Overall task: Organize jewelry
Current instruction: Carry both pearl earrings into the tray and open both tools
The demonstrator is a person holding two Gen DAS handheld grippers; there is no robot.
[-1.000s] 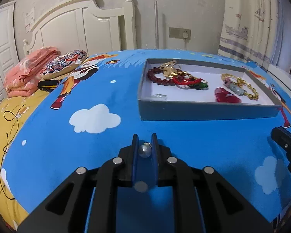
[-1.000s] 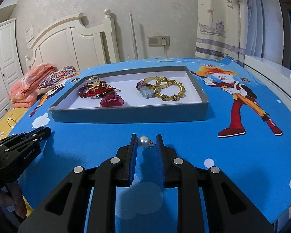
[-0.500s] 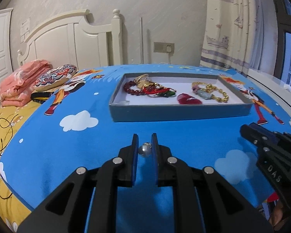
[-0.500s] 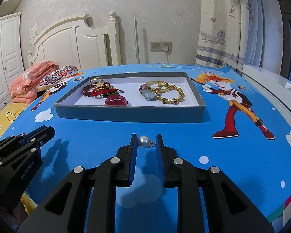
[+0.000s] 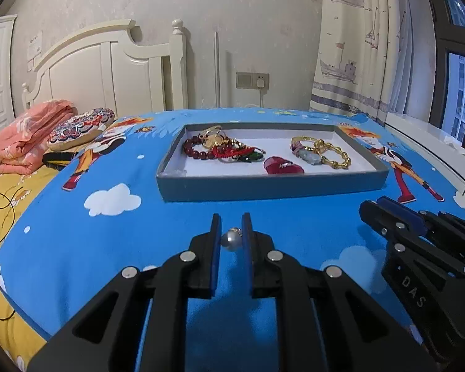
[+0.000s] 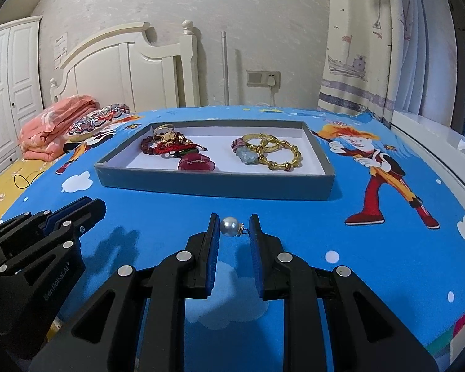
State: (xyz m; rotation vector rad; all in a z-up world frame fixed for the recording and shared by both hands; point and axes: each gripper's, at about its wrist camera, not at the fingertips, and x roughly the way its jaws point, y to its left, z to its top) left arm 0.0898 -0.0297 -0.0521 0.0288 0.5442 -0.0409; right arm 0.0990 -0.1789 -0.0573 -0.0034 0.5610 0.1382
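A grey tray (image 5: pixel 272 187) (image 6: pixel 214 183) on the blue cartoon cloth holds red bead bracelets (image 5: pixel 220 150) (image 6: pixel 167 145), a dark red pouch (image 5: pixel 283 166) (image 6: pixel 197 164) and gold bangles (image 5: pixel 328 152) (image 6: pixel 274 152). My left gripper (image 5: pixel 231 232) is shut on a silver pearl earring (image 5: pixel 231 239), in front of the tray. My right gripper (image 6: pixel 234 231) is shut on a pearl earring (image 6: pixel 229 226) with a gold loop, also in front of the tray. Each gripper shows in the other's view (image 5: pixel 418 248) (image 6: pixel 43 238).
A folded pink blanket (image 5: pixel 31 136) and a patterned cushion (image 5: pixel 80 127) lie at the far left. A black cable (image 5: pixel 3 210) lies on the yellow sheet at left. A white headboard (image 5: pixel 108 68) and a curtain (image 5: pixel 356 46) stand behind.
Both grippers have moved back and levelled, so the tray sits farther off and more centred. Each still holds its pearl earring.
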